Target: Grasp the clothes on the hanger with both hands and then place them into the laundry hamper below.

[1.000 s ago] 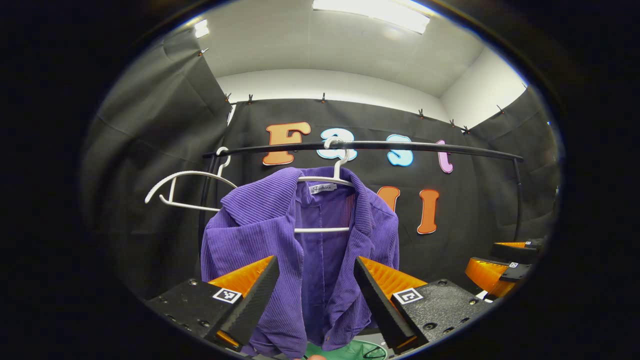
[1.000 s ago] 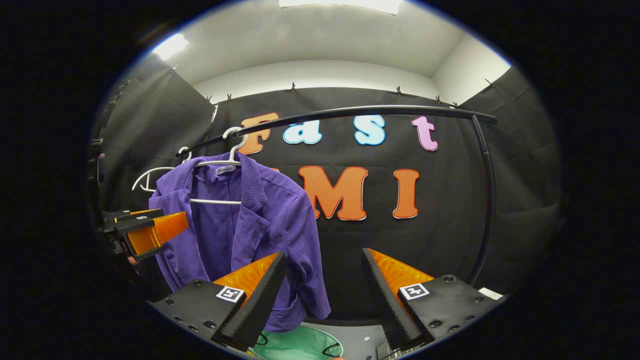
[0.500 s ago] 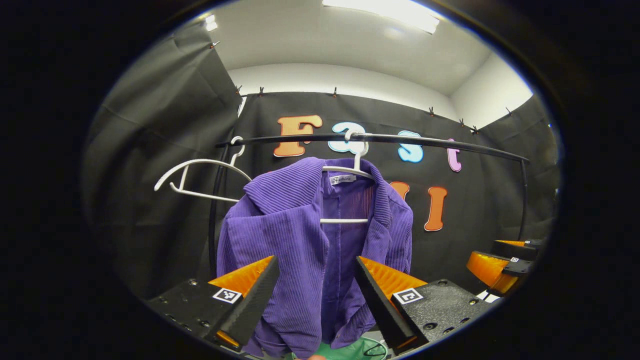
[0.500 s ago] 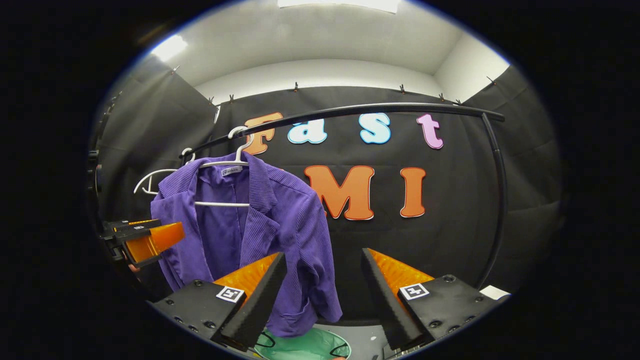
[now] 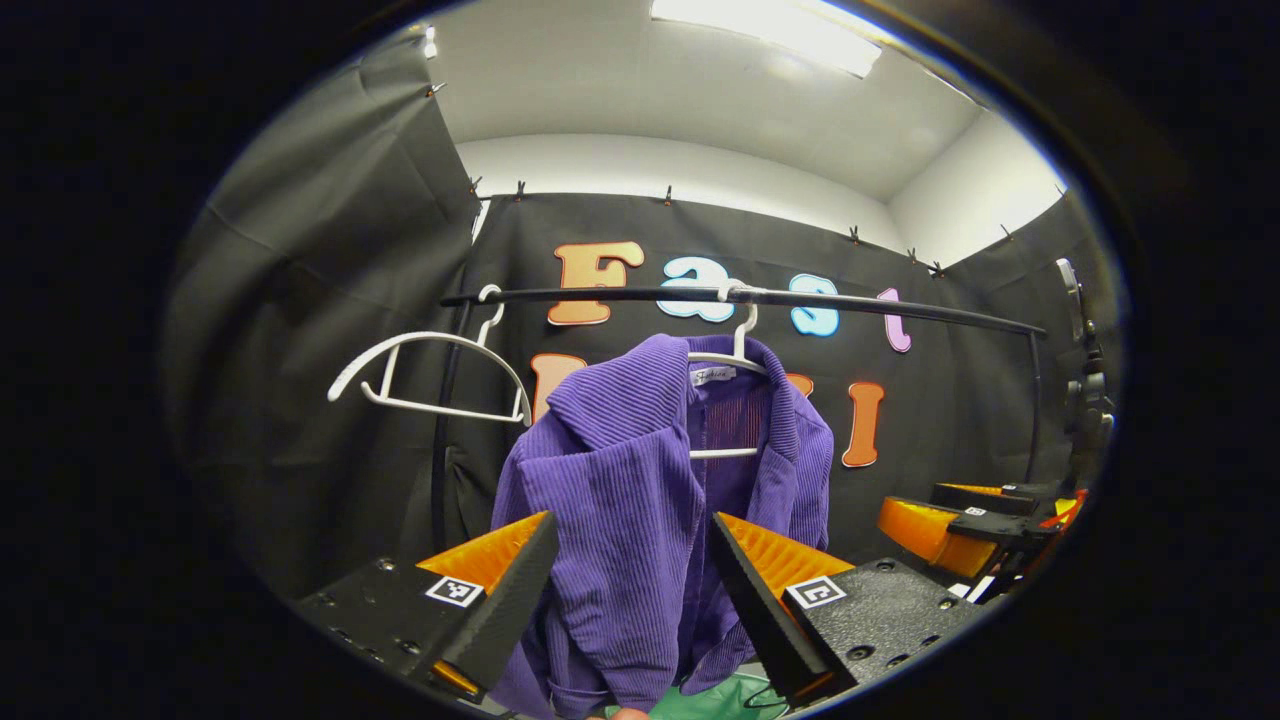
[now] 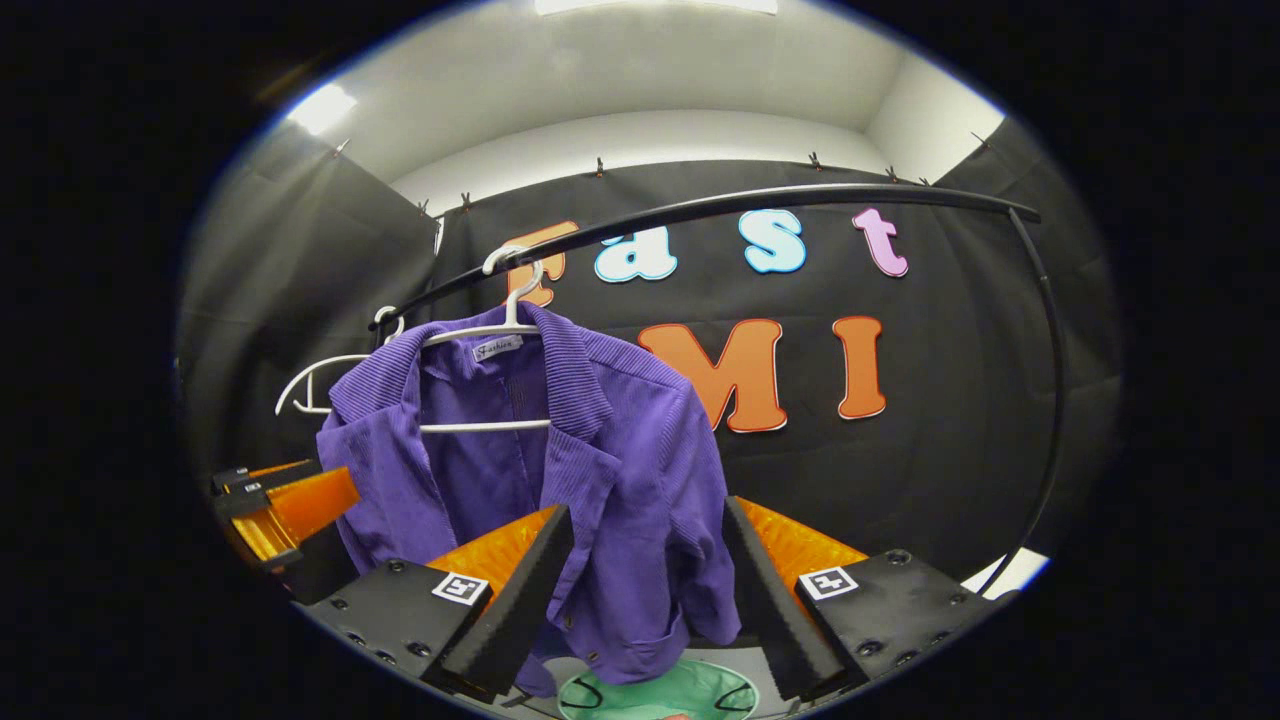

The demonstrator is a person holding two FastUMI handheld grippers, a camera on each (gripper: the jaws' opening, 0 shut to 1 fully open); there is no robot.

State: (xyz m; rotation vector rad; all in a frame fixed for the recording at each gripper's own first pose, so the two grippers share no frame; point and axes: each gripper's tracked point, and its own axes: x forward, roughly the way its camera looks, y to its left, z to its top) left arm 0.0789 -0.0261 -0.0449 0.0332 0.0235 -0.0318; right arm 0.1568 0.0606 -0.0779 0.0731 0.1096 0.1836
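Note:
A purple ribbed jacket (image 5: 640, 480) (image 6: 600, 470) hangs on a white hanger (image 5: 738, 345) (image 6: 510, 320) from a black rail (image 5: 760, 298) (image 6: 720, 208). My left gripper (image 5: 632, 590) is open, its fingers framing the jacket's left front panel, still short of the cloth. My right gripper (image 6: 645, 590) is open too, with the jacket's right side and hem between its fingers, a little beyond them. The right gripper (image 5: 950, 525) also shows at the right of the left gripper view, and the left gripper (image 6: 285, 505) at the left of the right gripper view. The green hamper (image 6: 650, 695) (image 5: 720, 700) sits below the jacket.
An empty white hanger (image 5: 430, 375) (image 6: 315, 385) hangs at the rail's left end. The rail's black upright (image 6: 1050, 400) curves down on the right. Black cloth walls close in behind and on both sides.
Both grippers have swung toward the jacket: it now sits centred between each pair of fingers and looks larger in the right gripper view. Both stay open.

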